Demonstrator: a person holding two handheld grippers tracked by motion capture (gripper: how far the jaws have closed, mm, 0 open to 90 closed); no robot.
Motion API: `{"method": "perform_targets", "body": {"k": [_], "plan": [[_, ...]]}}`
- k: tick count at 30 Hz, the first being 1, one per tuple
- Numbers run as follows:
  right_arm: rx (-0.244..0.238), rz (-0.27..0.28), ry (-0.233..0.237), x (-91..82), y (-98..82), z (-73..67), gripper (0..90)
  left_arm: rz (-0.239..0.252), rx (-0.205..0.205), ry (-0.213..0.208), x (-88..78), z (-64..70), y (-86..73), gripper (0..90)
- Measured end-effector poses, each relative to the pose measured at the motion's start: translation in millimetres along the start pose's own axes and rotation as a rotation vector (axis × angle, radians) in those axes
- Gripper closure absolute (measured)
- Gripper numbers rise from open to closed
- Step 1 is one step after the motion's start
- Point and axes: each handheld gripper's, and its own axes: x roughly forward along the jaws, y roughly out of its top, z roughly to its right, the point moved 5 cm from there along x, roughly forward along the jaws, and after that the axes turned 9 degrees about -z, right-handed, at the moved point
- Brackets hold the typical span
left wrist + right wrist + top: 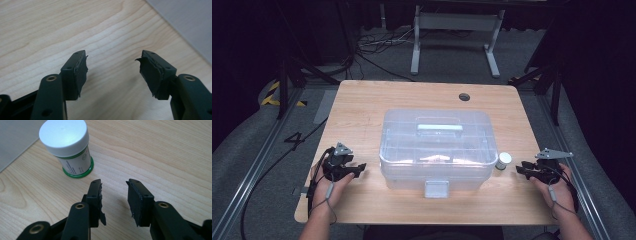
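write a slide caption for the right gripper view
Open right gripper on the wooden table, just short of a small white-capped, green-banded jar.

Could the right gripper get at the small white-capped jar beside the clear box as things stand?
Probably yes. The right gripper rests open on the table, just apart from the jar, which stands upright beside the clear box. Bare wood lies between them.

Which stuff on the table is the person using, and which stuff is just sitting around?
In use:
- small white-capped jar, just ahead of the right gripper, fingers open and empty
- clear plastic box with its lid on
- left gripper, open over bare table

Just sitting around:
- metal stand behind the table
- cables on the floor
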Motion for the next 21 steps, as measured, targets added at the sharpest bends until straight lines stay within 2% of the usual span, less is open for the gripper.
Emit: {"method": "perform_targets", "body": {"k": [2,5,8,18,20,21], "plan": [[0.001,0.0,-0.002,-1.4,1.7,0.9,63.0,-0.011,0.001,-0.022,-2.7,2.7,0.5,39.7],[-0.005,0.004,-0.001,-3.6,4.3,1.0,62.6,-0.019,0.038,-0.04,-3.9,7.8,2.9,42.8],[-0.018,0.005,0.001,-5.5,5.7,-0.8,62.2,-0.02,0.059,-0.031,-6.5,10.3,5.6,44.0],[-0.03,0.007,0.013,-6.9,8.0,-5.8,61.4,-0.002,0.047,-0.048,-18.2,11.7,9.7,46.6],[-0.026,0.007,0.021,-7.3,8.9,-5.8,62.0,-0.014,0.053,-0.053,-28.9,13.8,16.9,47.2],[-0.026,0.007,0.021,-7.3,8.9,-5.8,62.0,-0.014,0.053,-0.053,-28.9,13.8,16.9,47.4]]}}
